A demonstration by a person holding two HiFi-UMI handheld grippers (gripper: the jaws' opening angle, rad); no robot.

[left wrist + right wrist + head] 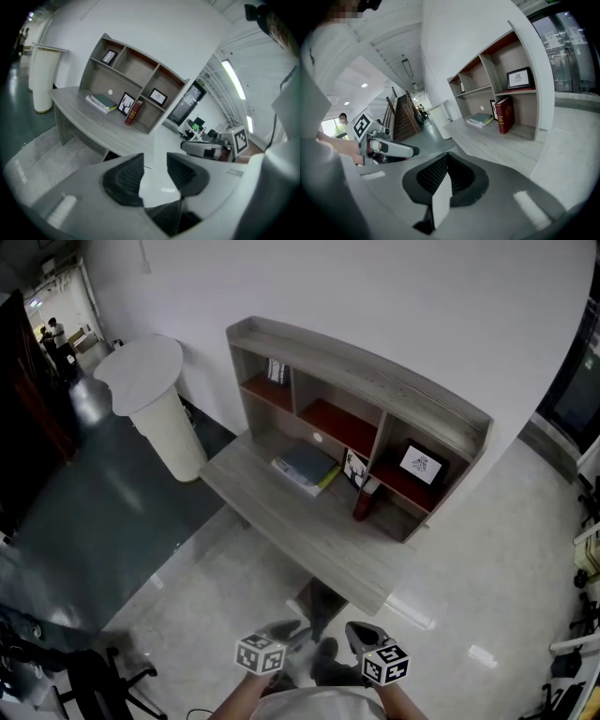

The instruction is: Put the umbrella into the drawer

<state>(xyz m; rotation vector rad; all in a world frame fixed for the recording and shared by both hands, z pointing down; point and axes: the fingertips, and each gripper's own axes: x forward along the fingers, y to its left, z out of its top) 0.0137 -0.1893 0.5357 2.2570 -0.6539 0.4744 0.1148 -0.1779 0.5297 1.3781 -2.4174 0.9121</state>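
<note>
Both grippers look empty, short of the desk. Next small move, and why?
Probably move both toward the near edge of the desk. The left gripper has its jaws apart, empty; the right gripper is shut on nothing. No umbrella or drawer front shows in any view, just a book stack and a red book on the desk, so getting closer should come first.

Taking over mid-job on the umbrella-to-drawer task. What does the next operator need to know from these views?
Left gripper: open, nothing between the jaws.
Right gripper: shut, nothing seen in it.
Both are held in the air, short of the grey wooden desk, touching nothing.
Umbrella: in no view.
Drawer: none clearly visible.
Done: nothing evident.
Left: likely the whole job, starting with finding the umbrella.
</note>
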